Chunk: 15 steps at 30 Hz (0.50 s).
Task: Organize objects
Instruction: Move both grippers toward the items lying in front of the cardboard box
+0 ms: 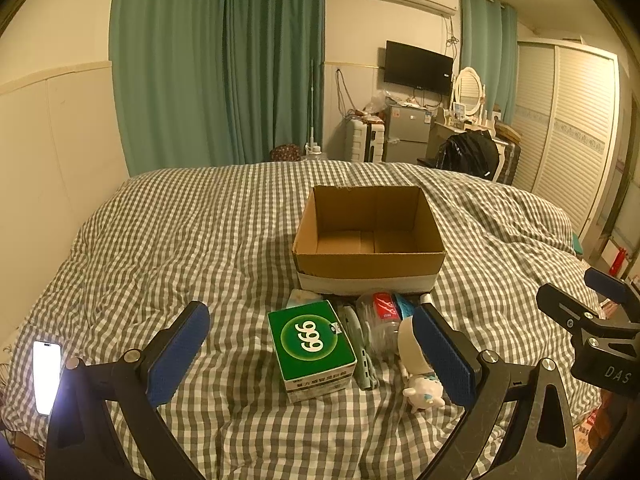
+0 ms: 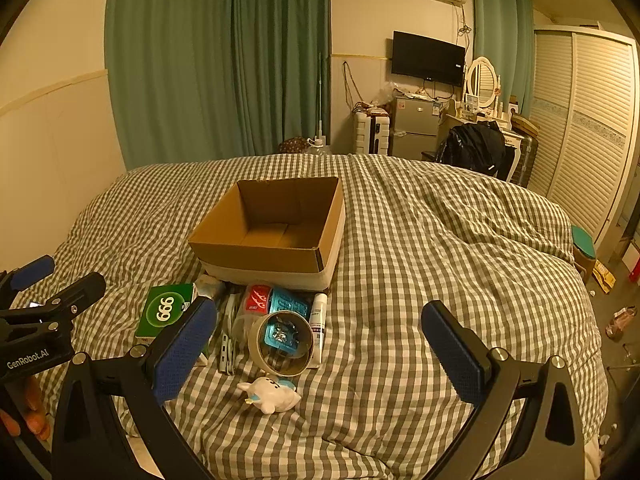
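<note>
L gripper (image 1: 316, 354) jaws wide, nothing held, green 999 box (image 1: 311, 347) btwn fingers, frame ctr-low | R gripper (image 2: 320, 350) jaws wide, empty, tape roll (image 2: 285, 343) just inside its left finger | cardboard box (image 1: 370, 258) beyond pile, mid-frame, on bed (image 1: 180, 240)

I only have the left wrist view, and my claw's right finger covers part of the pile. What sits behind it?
Observer: A tape roll, standing on edge with its hole facing the right camera.
Operator: Anything to its right?
Observer: A white tube lies right beside it, pointing toward the cardboard box.
Operator: Is the other claw free to take it?
Observer: Yes. The right claw is open and holds nothing.
</note>
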Each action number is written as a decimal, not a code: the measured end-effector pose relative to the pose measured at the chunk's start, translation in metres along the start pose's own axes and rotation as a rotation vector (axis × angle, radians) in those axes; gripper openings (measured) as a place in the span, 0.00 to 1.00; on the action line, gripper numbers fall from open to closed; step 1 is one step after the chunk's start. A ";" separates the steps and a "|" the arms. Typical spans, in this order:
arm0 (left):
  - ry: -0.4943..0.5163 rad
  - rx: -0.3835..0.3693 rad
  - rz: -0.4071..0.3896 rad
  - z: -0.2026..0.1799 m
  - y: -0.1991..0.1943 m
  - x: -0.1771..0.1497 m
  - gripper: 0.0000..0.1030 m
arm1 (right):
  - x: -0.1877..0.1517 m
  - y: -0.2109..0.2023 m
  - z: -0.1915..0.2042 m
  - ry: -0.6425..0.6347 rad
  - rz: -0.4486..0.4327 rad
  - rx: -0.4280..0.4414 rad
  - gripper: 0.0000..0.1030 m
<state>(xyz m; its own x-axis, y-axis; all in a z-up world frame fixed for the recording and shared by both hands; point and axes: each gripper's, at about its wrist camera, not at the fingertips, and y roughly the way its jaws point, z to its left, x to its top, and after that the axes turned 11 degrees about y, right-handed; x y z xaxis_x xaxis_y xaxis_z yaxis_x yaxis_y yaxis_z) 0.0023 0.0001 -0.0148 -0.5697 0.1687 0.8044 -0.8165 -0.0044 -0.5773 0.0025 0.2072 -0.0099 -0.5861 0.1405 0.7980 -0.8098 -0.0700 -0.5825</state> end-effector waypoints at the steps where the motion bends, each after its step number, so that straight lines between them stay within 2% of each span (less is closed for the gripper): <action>1: 0.000 -0.001 0.000 0.000 0.000 0.000 1.00 | 0.000 0.000 0.000 -0.001 0.001 0.001 1.00; 15: 0.008 -0.002 0.045 -0.006 0.020 -0.013 1.00 | -0.009 0.018 0.001 -0.009 0.042 0.003 1.00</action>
<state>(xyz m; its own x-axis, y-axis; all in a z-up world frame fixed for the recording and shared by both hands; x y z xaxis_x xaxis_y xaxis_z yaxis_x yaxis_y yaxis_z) -0.0066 0.0037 -0.0378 -0.6053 0.1765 0.7762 -0.7897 -0.0103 -0.6135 -0.0069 0.2039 -0.0273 -0.6195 0.1286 0.7744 -0.7848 -0.0782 -0.6148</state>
